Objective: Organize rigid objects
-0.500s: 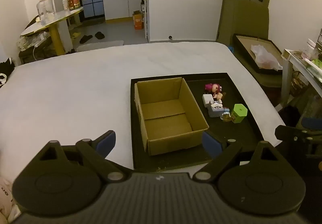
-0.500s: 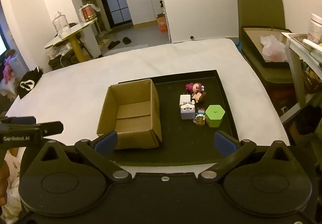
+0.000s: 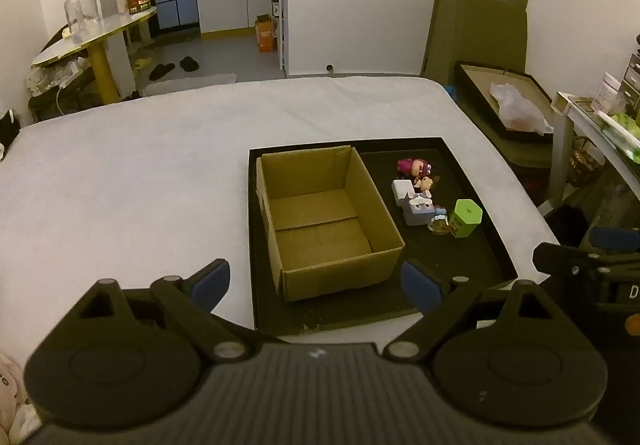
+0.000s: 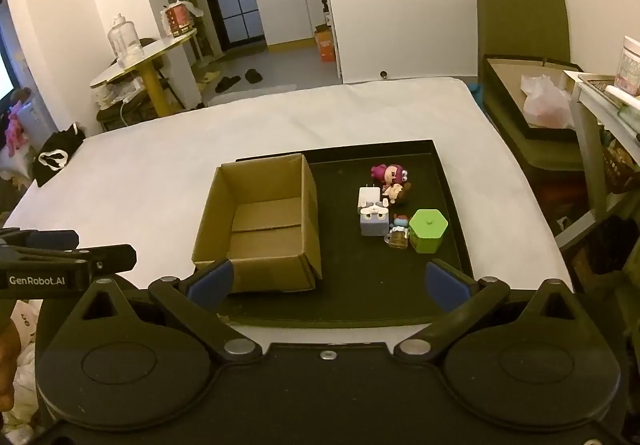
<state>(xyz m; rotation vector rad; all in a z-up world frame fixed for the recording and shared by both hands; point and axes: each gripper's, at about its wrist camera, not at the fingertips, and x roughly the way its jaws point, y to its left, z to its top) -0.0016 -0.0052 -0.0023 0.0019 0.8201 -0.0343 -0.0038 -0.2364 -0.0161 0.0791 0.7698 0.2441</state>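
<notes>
While both tools hang above the near edge of a white bed (image 3: 140,173), each stands wide open with nothing between its blue pads. Left tool (image 3: 316,285); right tool (image 4: 326,279). On the bed lies a black tray (image 4: 452,205). An empty cardboard box (image 4: 260,221) sits in its left half. To the right cluster small toys: a pink doll (image 4: 386,173), a white charger (image 4: 368,196), a grey cube (image 4: 374,221) and a green hexagonal pot (image 4: 428,231).
</notes>
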